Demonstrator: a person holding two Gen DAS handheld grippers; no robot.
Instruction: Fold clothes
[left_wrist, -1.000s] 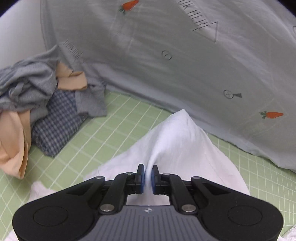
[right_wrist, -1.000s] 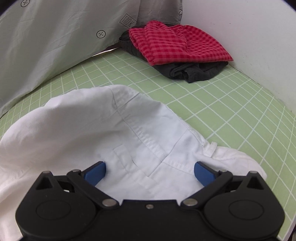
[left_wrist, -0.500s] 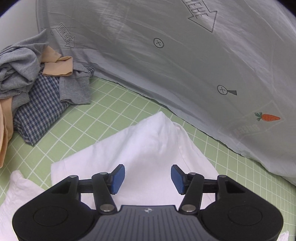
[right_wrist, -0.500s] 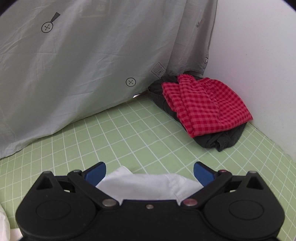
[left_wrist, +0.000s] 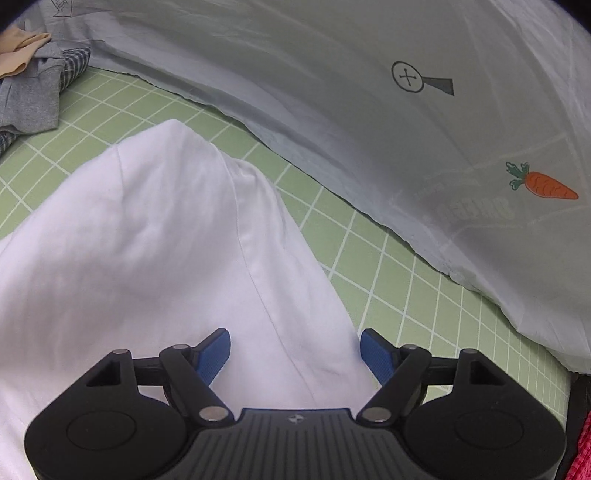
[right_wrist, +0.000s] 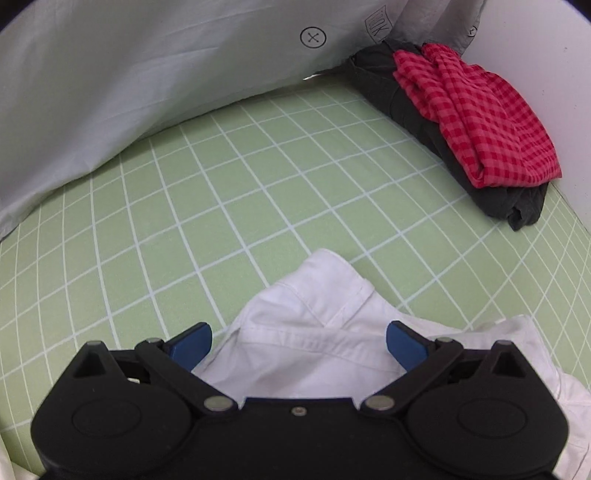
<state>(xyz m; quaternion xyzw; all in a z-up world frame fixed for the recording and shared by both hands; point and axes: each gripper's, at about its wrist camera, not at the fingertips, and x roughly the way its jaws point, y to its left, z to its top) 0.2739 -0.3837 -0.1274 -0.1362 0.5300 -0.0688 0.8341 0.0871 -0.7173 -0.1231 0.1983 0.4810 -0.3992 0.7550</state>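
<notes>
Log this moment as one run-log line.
step: folding white shirt | left gripper: open | right gripper: open over collar | surface: green grid mat

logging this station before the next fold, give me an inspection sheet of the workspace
Surface: green grid mat, bare in the middle.
Job's things: white shirt lies on the mat, its collar in front of the right gripper.
Clutter: red checked cloth on top of dark garment in the far corner; grey clothes pile at far left.
Grippers: left gripper open over the shirt; right gripper open, holding nothing.
Cables: nothing seen.
Surroundings: grey printed sheet hangs behind the mat; white wall at right.
</notes>
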